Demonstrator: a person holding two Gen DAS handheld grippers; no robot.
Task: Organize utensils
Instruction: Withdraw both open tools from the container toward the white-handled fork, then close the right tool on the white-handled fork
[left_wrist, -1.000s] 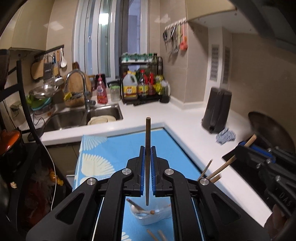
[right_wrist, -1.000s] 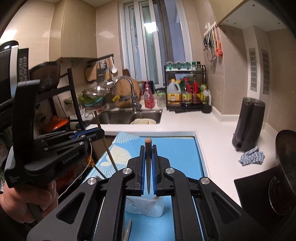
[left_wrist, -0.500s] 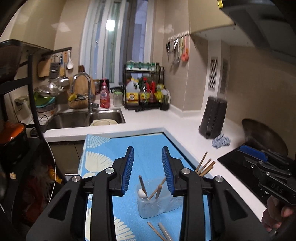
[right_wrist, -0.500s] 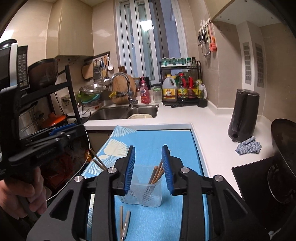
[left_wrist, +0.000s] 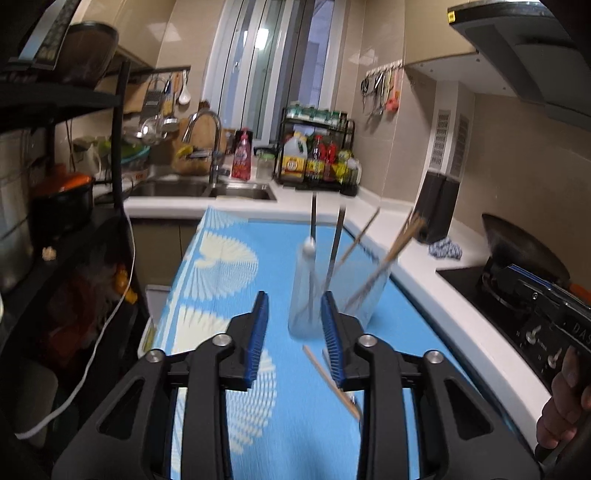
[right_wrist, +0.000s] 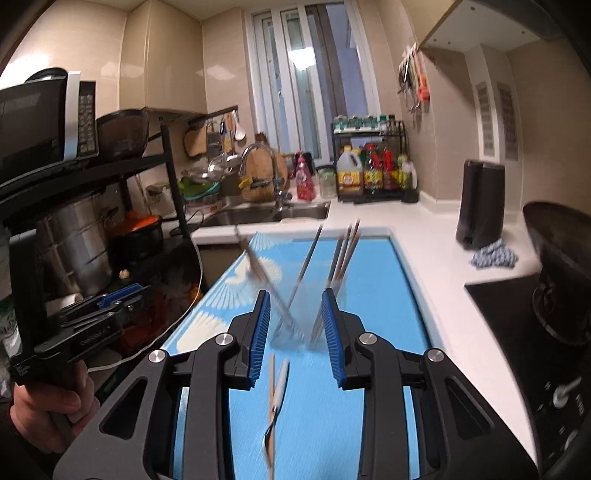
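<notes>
A clear plastic cup (left_wrist: 332, 295) stands on the blue mat (left_wrist: 229, 280) and holds several chopsticks and a white-tipped utensil. It also shows, blurred, in the right wrist view (right_wrist: 306, 310). My left gripper (left_wrist: 295, 332) is open and empty, just short of the cup. My right gripper (right_wrist: 295, 332) is open and empty, facing the cup. A wooden chopstick (left_wrist: 328, 380) lies on the mat near the left gripper. A chopstick and a white-handled fork (right_wrist: 275, 398) lie on the mat under the right gripper.
A sink (left_wrist: 207, 190) and condiment rack (left_wrist: 317, 162) stand at the back. A black kettle (right_wrist: 478, 203) and blue cloth (right_wrist: 493, 254) sit on the white counter. A wok and stove (left_wrist: 524, 258) are at right, a dark shelf rack (right_wrist: 110, 206) at left.
Both grippers were shut on a chopstick a second ago, then opened and let them drop into the cup. Since then both have lowered and drawn back toward mat level.
</notes>
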